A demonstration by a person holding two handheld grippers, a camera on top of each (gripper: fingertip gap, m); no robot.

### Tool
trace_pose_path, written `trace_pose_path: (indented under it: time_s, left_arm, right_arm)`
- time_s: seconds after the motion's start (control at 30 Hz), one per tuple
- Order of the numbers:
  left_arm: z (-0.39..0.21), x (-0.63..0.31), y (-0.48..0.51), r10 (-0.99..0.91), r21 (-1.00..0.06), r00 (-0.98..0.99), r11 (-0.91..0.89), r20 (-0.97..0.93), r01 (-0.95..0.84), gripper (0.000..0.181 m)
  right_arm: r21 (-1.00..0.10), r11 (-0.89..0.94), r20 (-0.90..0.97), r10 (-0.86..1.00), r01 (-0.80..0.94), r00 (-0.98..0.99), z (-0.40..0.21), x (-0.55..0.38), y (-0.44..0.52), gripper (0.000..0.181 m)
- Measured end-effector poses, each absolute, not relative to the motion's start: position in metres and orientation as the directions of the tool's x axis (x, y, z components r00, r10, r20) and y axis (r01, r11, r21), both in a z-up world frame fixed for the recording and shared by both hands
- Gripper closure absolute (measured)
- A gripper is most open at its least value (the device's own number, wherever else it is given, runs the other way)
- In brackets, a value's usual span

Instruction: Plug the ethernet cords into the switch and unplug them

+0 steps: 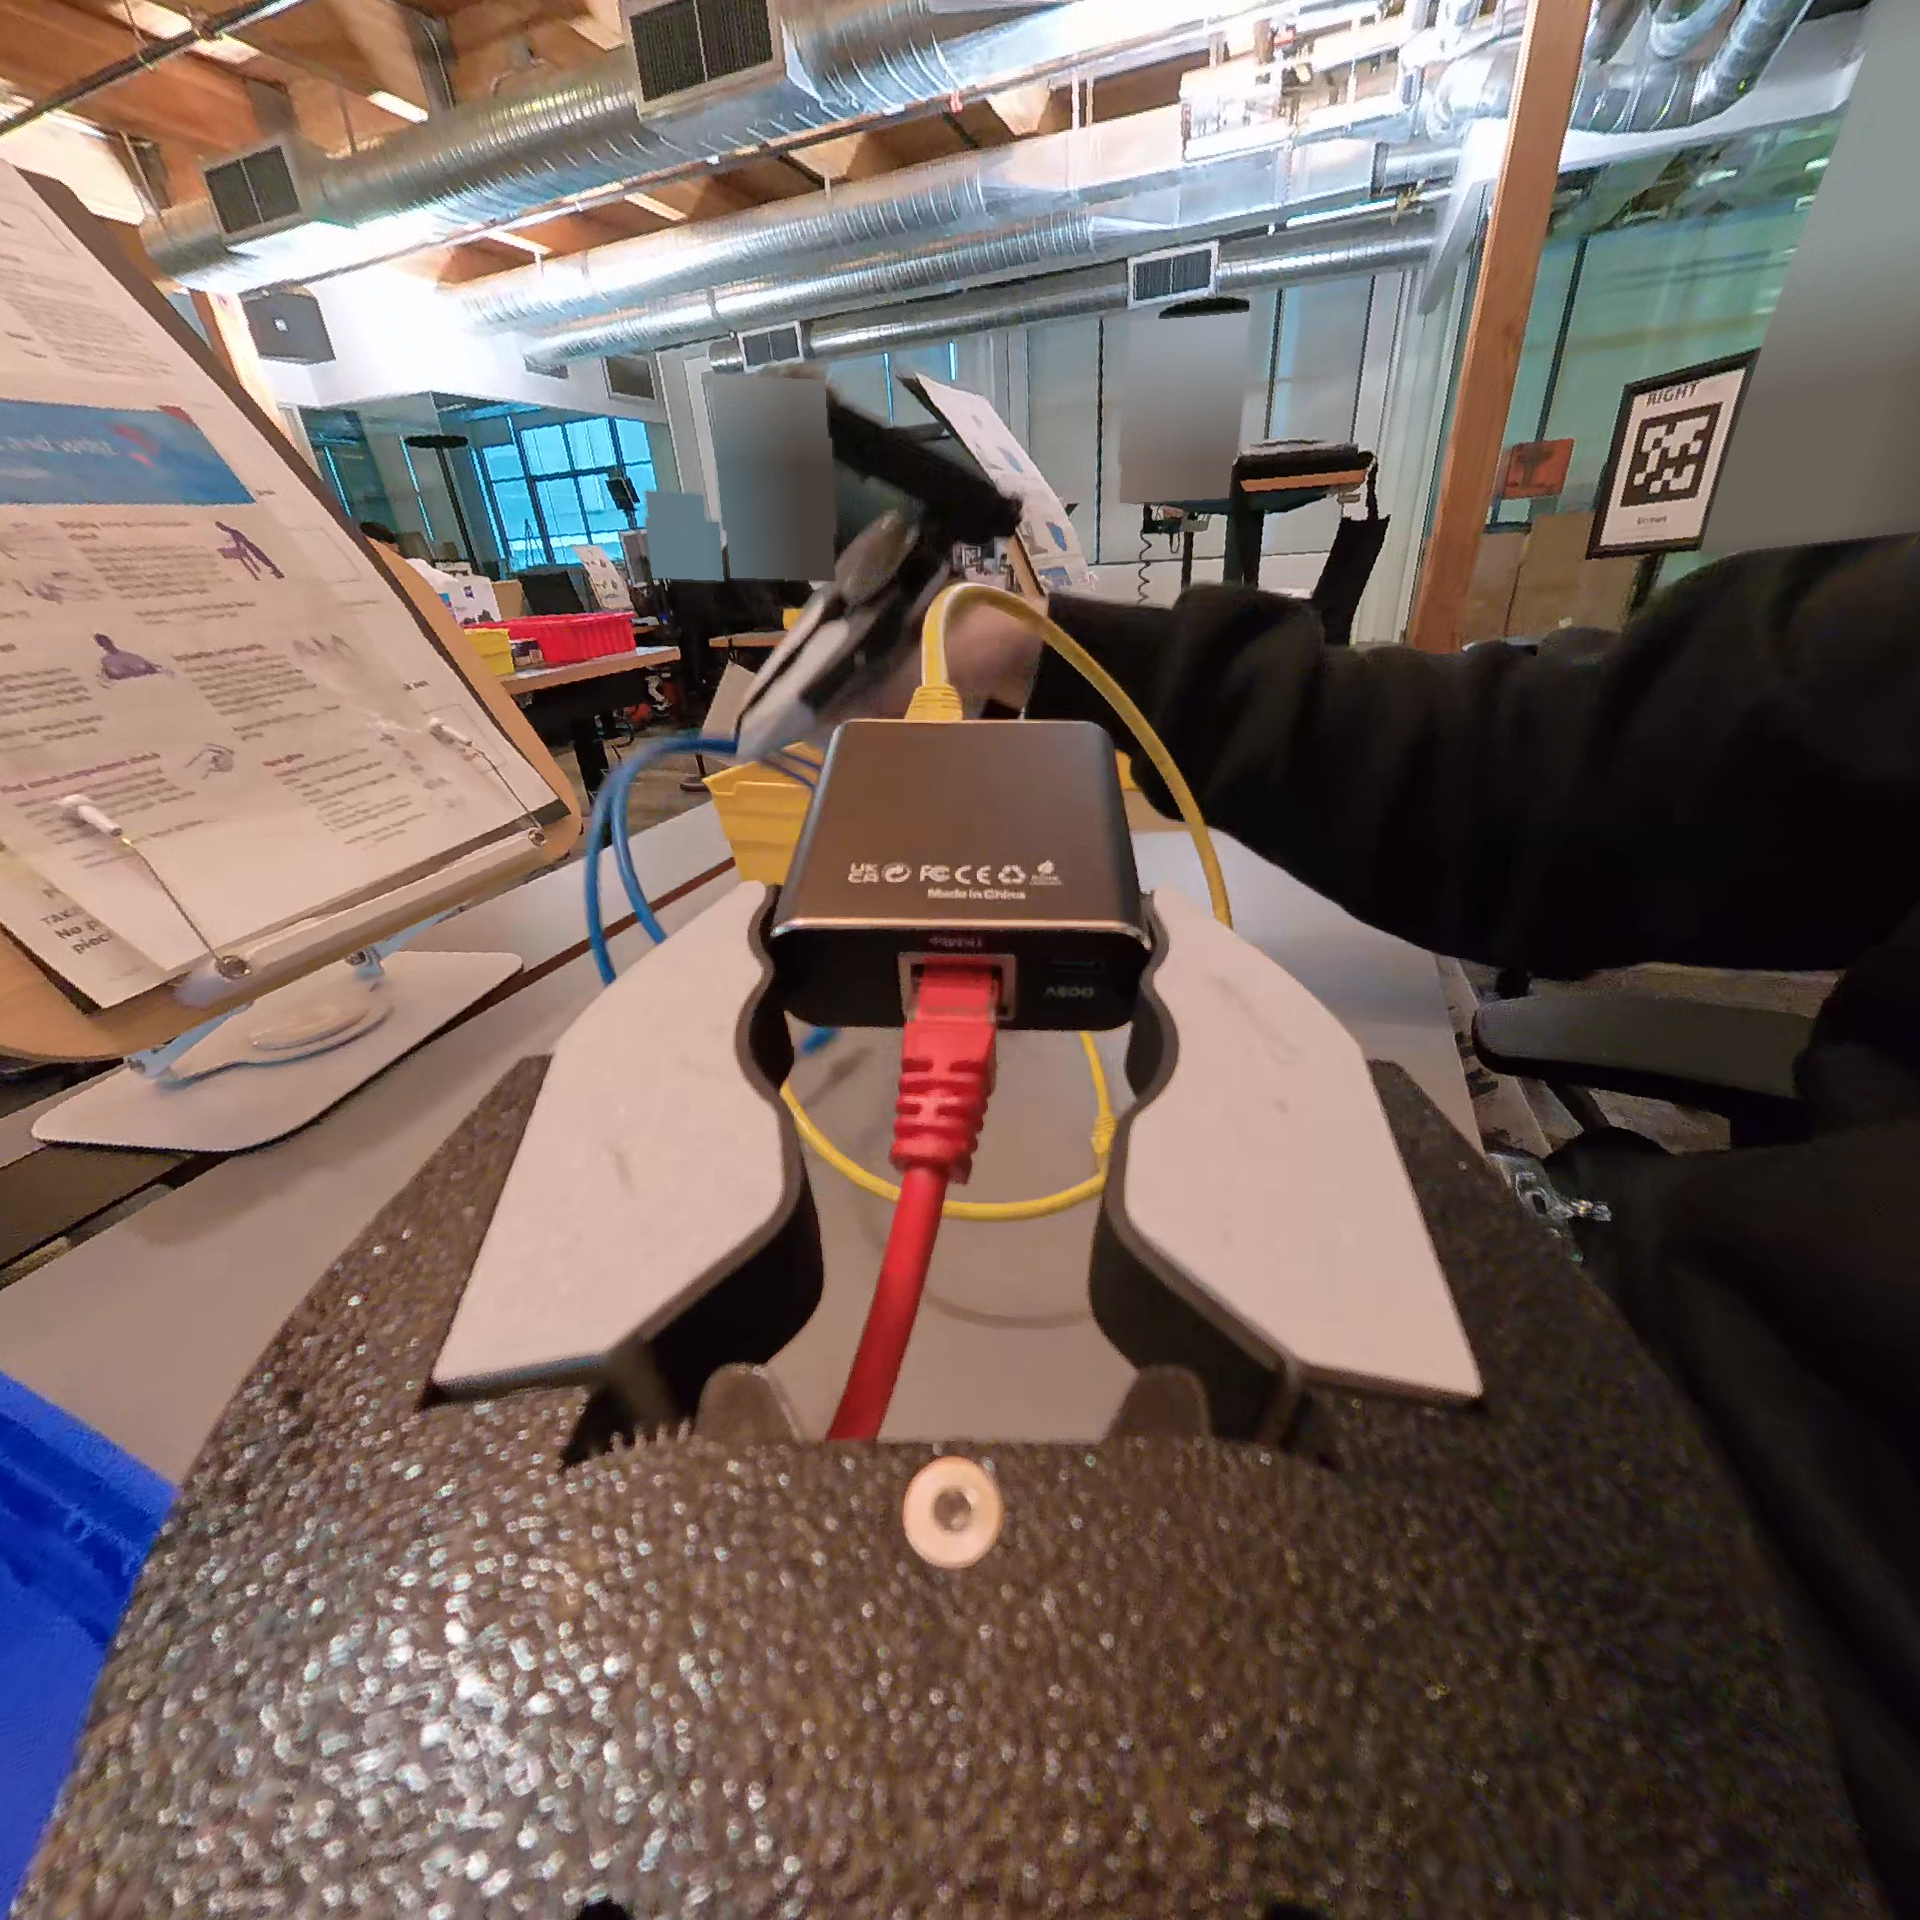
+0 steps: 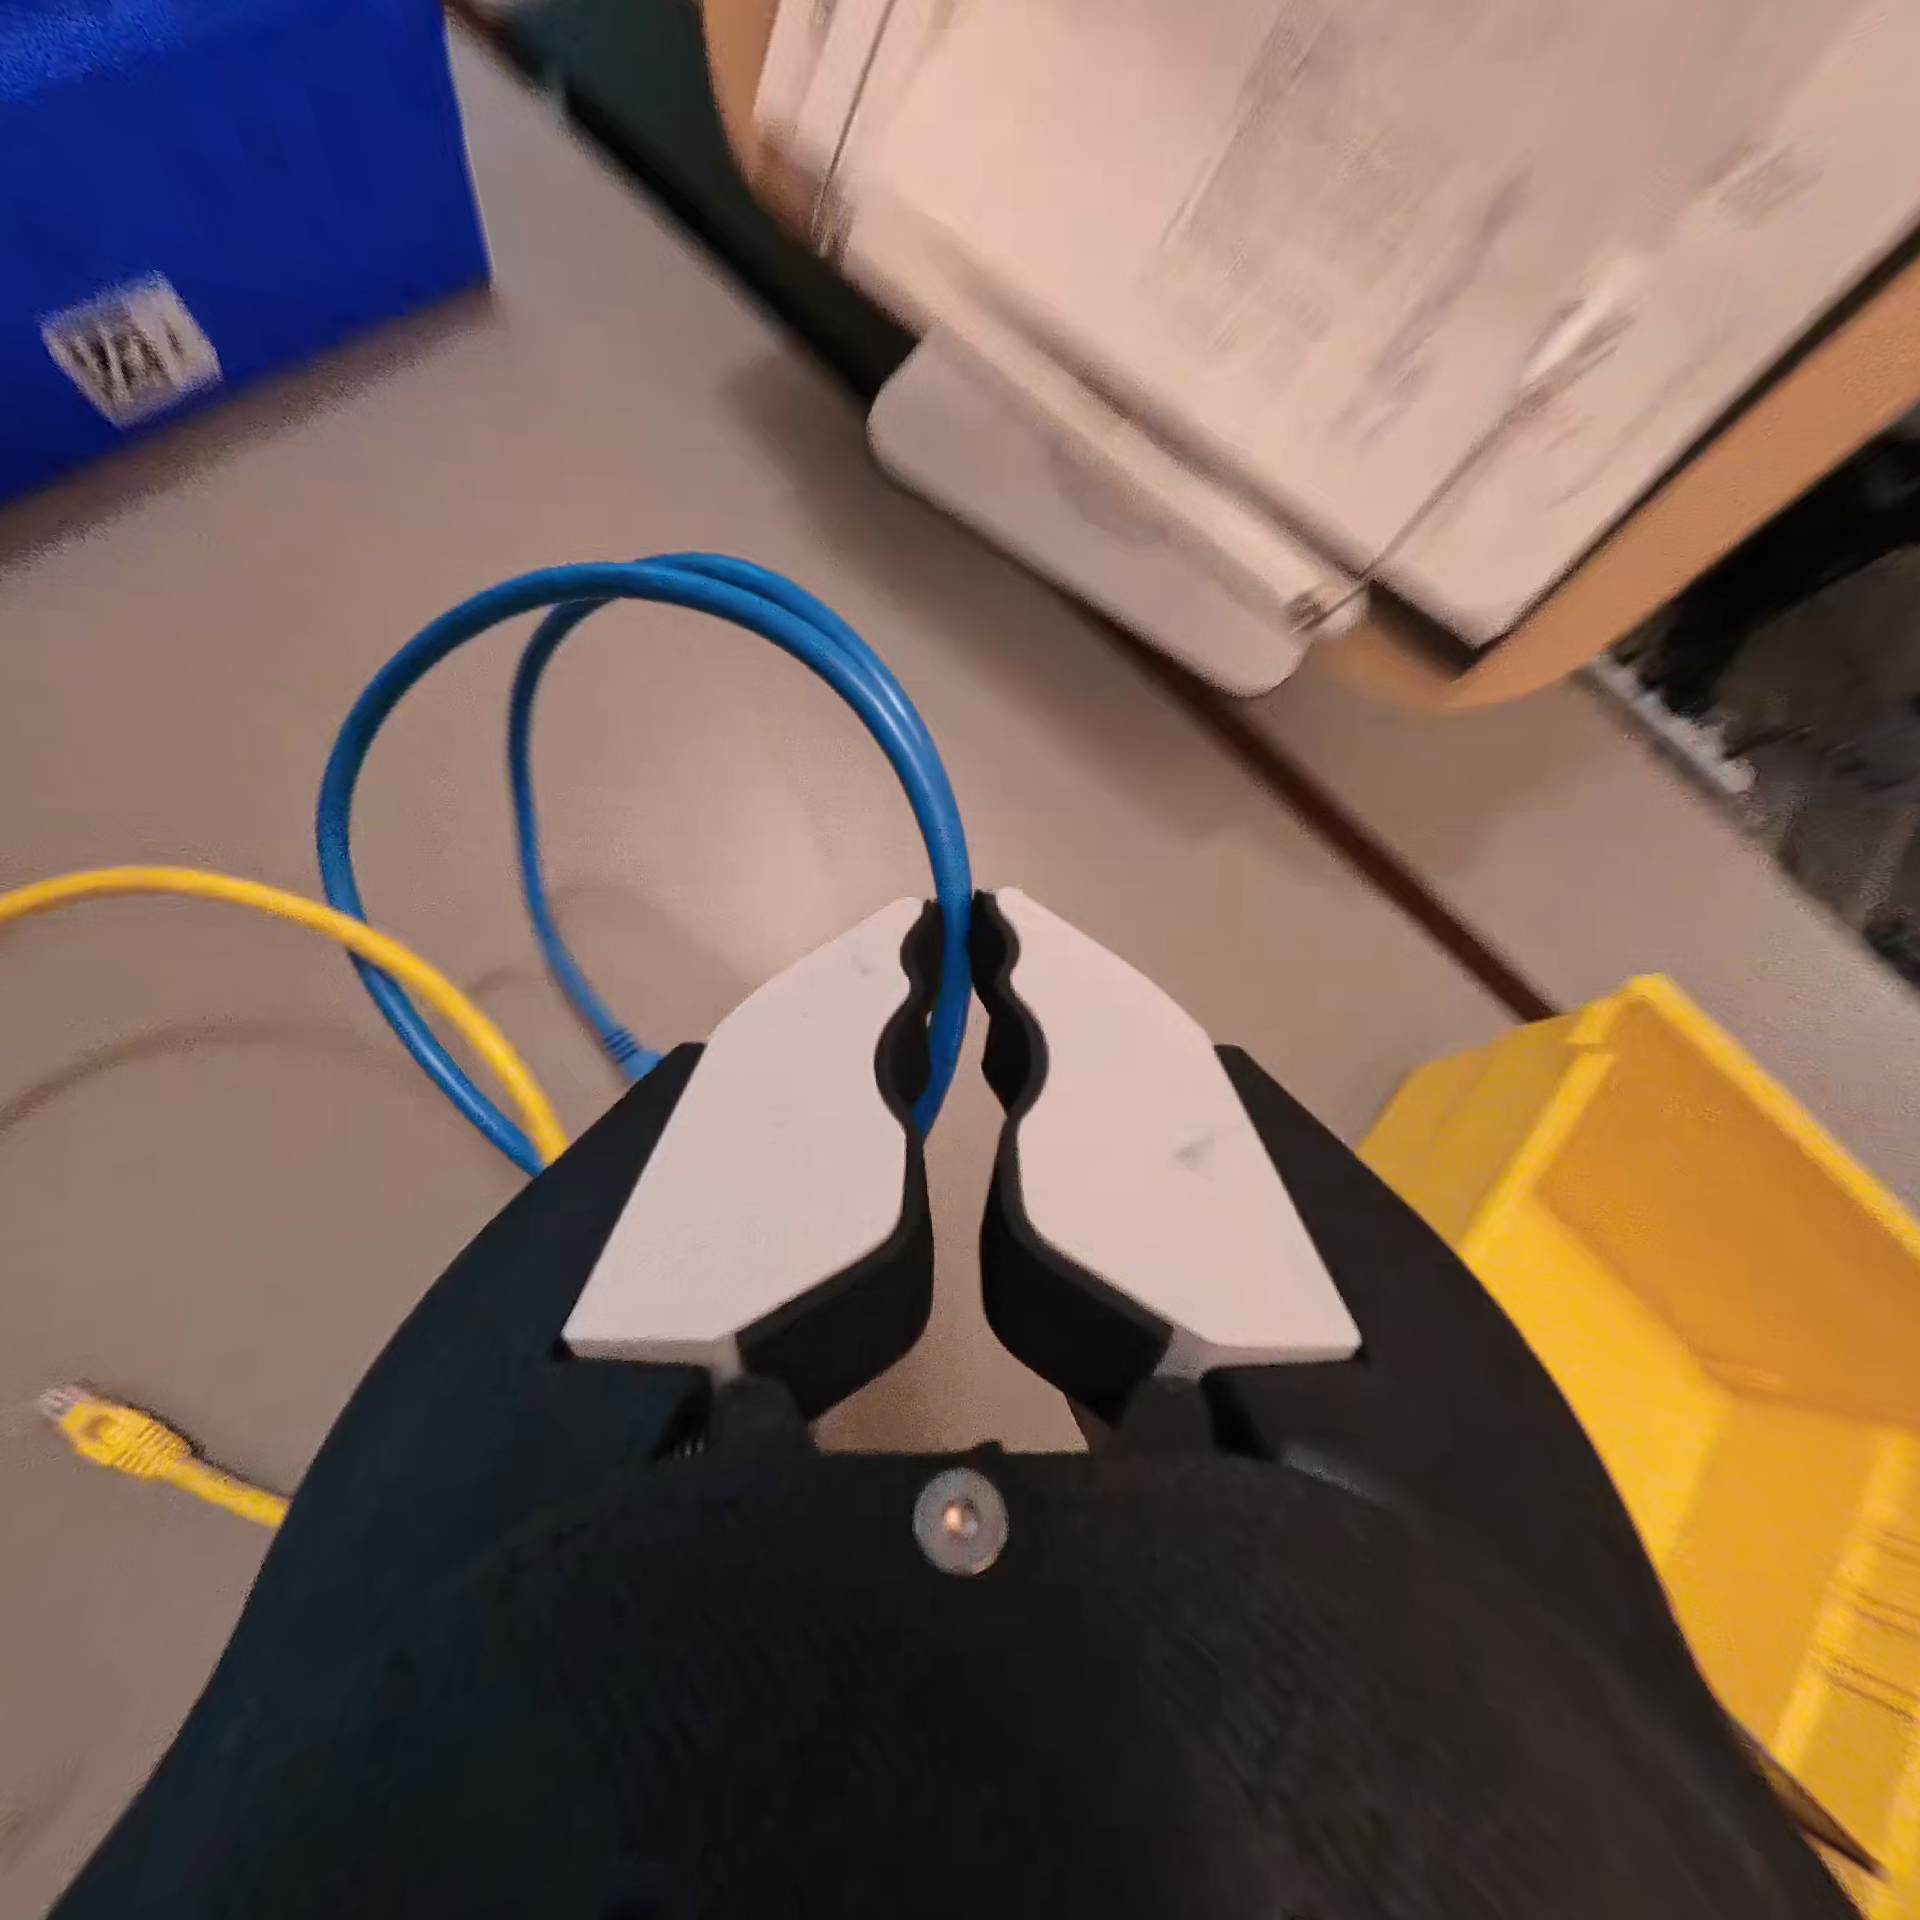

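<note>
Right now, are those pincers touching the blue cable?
Touching. The right wrist view shows the right gripper with its jaws closed on the blue ethernet cable, which runs pinched between them.

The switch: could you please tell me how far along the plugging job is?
Done: the red cord sits in the near port of the switch, held by the left claw; the yellow cord enters its far side. In hand: the right claw pinches the blue cord, its plug loose. Left: plugging blue, then unplugging everything.
</note>
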State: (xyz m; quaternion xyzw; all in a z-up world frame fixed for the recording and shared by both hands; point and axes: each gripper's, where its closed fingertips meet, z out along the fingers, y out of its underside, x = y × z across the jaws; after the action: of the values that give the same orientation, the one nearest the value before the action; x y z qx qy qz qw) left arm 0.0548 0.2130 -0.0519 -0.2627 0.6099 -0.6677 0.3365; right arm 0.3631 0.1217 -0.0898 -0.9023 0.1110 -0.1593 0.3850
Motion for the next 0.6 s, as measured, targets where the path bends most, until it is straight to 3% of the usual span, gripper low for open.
trace_pose_path:
  time_s: [0.13, 0.23, 0.43, 0.6]
  left_arm:
    - [-0.046, 0.050, 0.213, -0.765, -0.987, -0.641, -0.043, -0.065, 0.152, 0.119]
    - [-0.047, 0.049, 0.213, -0.768, -0.988, -0.636, -0.027, -0.075, 0.149, 0.118]
    - [-0.050, 0.050, 0.215, -0.781, -0.990, -0.621, -0.024, -0.070, 0.142, 0.119]
    - [-0.051, 0.054, 0.210, -0.775, -0.990, -0.629, -0.031, -0.065, 0.140, 0.118]
  right_arm:
    - [-0.862, -0.504, 0.234, -0.469, -0.041, 0.852, 0.012, 0.385, 0.088, 0.175]
    - [-0.899, -0.437, 0.289, -0.546, 0.027, 0.786, 0.069, 0.399, 0.048, 0.176]
    - [-0.751, -0.655, 0.561, -0.564, 0.086, 0.605, 0.096, 0.434, -0.055, 0.175]
    - [-0.582, -0.811, 0.688, -0.447, 0.066, 0.571, 0.044, 0.465, -0.105, 0.176]
